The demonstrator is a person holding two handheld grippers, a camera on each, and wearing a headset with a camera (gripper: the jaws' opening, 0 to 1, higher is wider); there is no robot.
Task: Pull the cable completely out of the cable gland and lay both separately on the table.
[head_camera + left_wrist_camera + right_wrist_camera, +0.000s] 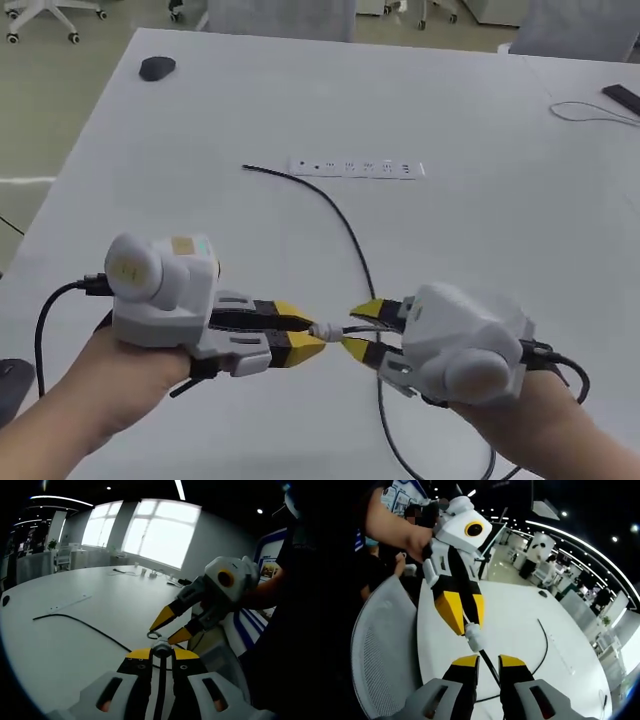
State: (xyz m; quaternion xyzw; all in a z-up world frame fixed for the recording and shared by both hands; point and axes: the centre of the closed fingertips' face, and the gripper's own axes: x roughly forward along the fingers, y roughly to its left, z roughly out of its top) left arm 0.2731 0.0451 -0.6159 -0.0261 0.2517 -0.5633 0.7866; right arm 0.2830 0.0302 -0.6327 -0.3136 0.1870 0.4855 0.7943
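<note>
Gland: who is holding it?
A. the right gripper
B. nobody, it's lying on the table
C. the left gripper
C: the left gripper is shut on the white gland, while the right gripper has its jaws open around the cable.

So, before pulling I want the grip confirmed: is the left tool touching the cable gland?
Touching. The left gripper view shows the cable gland pinched between the yellow tips of the left tool.
</note>
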